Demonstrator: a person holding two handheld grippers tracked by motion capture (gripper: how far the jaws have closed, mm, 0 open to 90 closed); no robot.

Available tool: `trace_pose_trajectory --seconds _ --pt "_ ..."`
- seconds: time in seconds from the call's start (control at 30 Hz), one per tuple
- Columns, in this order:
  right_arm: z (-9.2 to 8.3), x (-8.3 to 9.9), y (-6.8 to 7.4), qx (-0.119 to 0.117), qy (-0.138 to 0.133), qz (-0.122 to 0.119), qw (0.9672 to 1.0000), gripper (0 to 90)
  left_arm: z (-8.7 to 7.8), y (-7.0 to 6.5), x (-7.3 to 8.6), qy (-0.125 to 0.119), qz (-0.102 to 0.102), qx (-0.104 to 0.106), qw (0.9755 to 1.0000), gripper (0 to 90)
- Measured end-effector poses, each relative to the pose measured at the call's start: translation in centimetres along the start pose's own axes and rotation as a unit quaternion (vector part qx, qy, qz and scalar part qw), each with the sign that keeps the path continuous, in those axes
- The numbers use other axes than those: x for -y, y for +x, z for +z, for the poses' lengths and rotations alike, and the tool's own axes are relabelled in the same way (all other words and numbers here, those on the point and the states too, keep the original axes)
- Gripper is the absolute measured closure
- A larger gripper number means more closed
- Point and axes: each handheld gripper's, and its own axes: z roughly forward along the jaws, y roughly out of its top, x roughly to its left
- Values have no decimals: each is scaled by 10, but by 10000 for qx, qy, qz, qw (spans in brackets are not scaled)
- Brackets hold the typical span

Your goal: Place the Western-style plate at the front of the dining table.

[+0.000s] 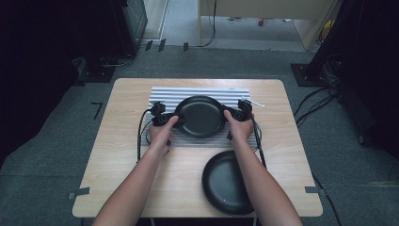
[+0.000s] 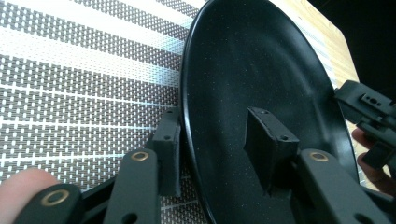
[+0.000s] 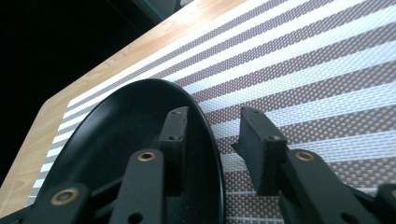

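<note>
On the striped placemat [image 1: 188, 94] sits the black plate [image 1: 201, 116], left gripper [image 1: 165, 117] and right gripper [image 1: 239, 113] each straddling opposite rims with jaws spread, not yet pinching, so close both evenly before lifting or it'll tip.

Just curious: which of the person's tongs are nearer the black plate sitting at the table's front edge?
Right. The right tongs are above that front plate; the left tongs are farther left.

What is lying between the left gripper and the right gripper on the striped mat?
A black plate lies between the left gripper and right gripper, seen in the high view.
</note>
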Motion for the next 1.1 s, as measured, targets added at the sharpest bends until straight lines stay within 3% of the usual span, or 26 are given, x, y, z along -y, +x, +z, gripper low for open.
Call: trace_pose_trajectory --seconds 0.03,0.07,0.13,0.27,0.4,0.5,0.6,0.63,0.67,0.7,0.83,0.87,0.9,0.97,1.1 --pt "-3 -2 -1 9 -15 -105 9999 602 -1 -1 0 -7 44 -28 10000 510" --pt "-5 -3 -1 17 -36 -169 9998 595 -4 -4 0 -136 299 -305 9990 467" --pt "-10 -5 1 59 -75 -305 9995 593 -10 -6 -2 -244 554 -523 9968 443" --pt "-23 -11 4 372 -182 -796 9960 521 -27 -8 -5 -296 814 -619 9943 348" --pt "-34 -15 6 116 -51 -841 9964 433 -43 -11 -4 -382 1099 -602 9914 270" --pt "-38 -15 10 271 -98 -1033 9942 403 -49 -12 -2 -425 1193 -597 9902 224" --pt "-49 -13 18 312 249 -1472 9883 348 -61 -12 0 -515 1333 -625 9878 198" --pt "-55 -11 20 300 256 -1666 9852 342 -67 -12 1 -580 1344 -556 9877 186" --pt "-55 -11 20 300 256 -1666 9852 342 -67 -12 1 -580 1344 -556 9877 181" --pt "-63 -7 22 289 155 -1834 9825 336 -75 -11 3 -672 1393 -517 9866 177" --pt "-76 -6 23 224 116 -2014 9792 304 -84 -12 8 -670 1475 -513 9854 159" --pt "-76 -6 23 224 116 -2014 9792 304 -87 -12 10 -686 1515 -571 9844 159" --pt "-82 -6 22 221 105 -2073 9780 305 -91 -14 13 -719 1618 -758 9813 152" --pt "-87 -5 21 183 138 -2089 9777 303 -94 -15 16 -719 1655 -825 9801 152" --pt "-95 -3 20 157 161 -2175 9758 292 -103 -14 22 -709 1679 -835 9797 138"
